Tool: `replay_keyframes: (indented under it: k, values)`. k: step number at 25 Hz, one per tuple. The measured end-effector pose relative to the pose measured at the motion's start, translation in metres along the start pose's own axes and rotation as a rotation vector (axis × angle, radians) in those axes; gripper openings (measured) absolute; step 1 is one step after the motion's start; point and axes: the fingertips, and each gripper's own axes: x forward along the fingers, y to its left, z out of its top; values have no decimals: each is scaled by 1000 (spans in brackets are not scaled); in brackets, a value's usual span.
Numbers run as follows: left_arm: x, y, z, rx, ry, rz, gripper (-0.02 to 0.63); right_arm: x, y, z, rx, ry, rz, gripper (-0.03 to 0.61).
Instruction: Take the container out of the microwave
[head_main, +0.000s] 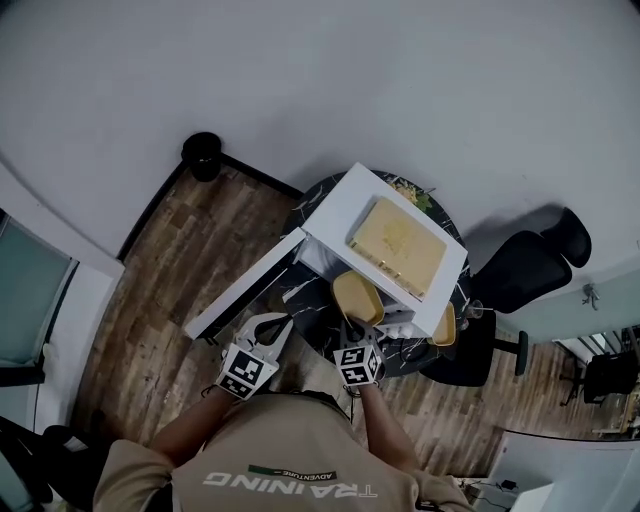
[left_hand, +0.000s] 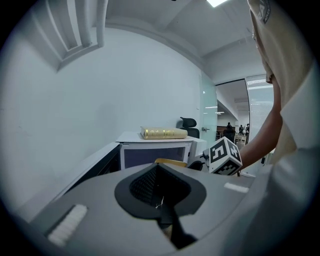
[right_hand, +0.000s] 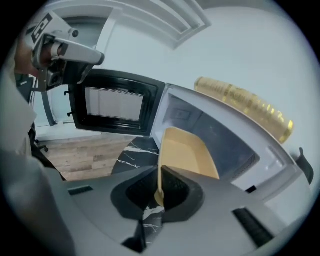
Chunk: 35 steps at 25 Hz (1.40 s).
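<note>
The white microwave (head_main: 340, 205) stands on a round black marble table (head_main: 312, 305) with its door (head_main: 245, 285) swung open to the left. A shallow yellow container (head_main: 357, 297) hangs just outside the opening. My right gripper (right_hand: 159, 192) is shut on its near rim, and the container (right_hand: 186, 150) tilts away toward the cavity (right_hand: 220, 135). The left gripper (left_hand: 160, 202) is held off to the left near the door, shut with nothing in it. From there only the container's yellow edge (left_hand: 167, 161) shows, beside the right gripper's marker cube (left_hand: 223, 156).
A gold-coloured book (head_main: 397, 245) lies on top of the microwave. Another yellow item (head_main: 444, 325) sits at the microwave's right side. A black office chair (head_main: 525, 265) stands beyond the table, and a black bin (head_main: 202, 155) by the wall. The floor is wood.
</note>
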Motion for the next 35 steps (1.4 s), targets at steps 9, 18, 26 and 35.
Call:
replay_keyframes:
  k: [9,18,26,35]
  values:
    - [-14,-52,12,-55,-7,104,2,-44,33,-13,-137,-122,99,9]
    - [-83,-93,-21,-131,57,273,2,-91,74,-52,-186,-180,166,9]
    - [-111,-113,-24,-93,58,233,2,-119,106,-64,-151,-159,166,9]
    - [-171,-123,-32,-47,3,122,2,-152,162,-49,-93,-101,100,9]
